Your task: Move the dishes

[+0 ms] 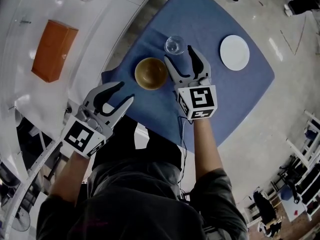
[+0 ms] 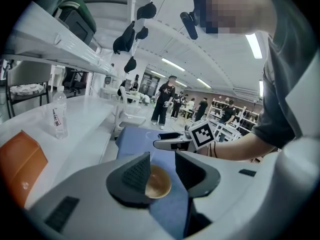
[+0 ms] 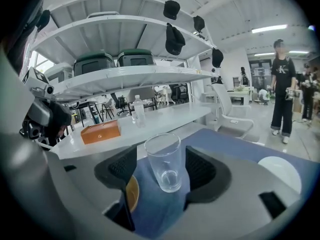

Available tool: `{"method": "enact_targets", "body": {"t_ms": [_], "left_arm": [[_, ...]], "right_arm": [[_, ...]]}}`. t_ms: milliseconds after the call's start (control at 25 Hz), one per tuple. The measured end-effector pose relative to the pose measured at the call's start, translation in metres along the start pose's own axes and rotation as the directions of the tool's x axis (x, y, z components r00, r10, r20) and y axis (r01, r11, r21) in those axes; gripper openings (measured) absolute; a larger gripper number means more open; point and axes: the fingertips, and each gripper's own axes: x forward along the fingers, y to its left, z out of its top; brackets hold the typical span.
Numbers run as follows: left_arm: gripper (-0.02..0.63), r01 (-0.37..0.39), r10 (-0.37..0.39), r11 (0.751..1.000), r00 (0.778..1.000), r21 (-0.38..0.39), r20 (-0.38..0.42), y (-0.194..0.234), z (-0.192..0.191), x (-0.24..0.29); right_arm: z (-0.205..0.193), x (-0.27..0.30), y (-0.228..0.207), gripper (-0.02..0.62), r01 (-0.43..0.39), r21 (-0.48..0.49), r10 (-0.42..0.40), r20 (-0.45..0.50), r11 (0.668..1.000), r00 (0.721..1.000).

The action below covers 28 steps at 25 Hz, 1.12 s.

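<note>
Both forearms reach forward, grippers tipped a little down. Our right gripper (image 1: 179, 55) is over the blue cloth (image 1: 210, 24). Its jaws are wide, with the glass (image 3: 165, 161) upright between them and neither pad pressing it. Our left gripper (image 1: 125, 91) hangs off the cloth's near-left corner, jaws apart and empty, aimed at the bowl (image 1: 151, 73). The bowl sits on the cloth just left of the glass. Plate (image 1: 234, 52) is well apart to the right. Bottle (image 2: 59, 115) on the white tabletop (image 2: 85, 114): label too small to read. Cubes (image 1: 198, 100) show only square markers.

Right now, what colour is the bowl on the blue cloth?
The bowl is plain golden brown, darker inside. It shows best in the head view.
</note>
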Motion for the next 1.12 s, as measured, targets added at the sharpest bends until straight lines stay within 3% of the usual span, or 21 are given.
{"method": "enact_targets", "body": {"t_ms": [1120], "left_arm": [[0.156, -0.034, 0.034, 0.999, 0.999, -0.018, -0.019, 0.018, -0.022, 0.003]], "right_arm": [[-0.001, 0.032, 0.0, 0.307, -0.038, -0.049, 0.04, 0.034, 0.998, 0.999]]}}
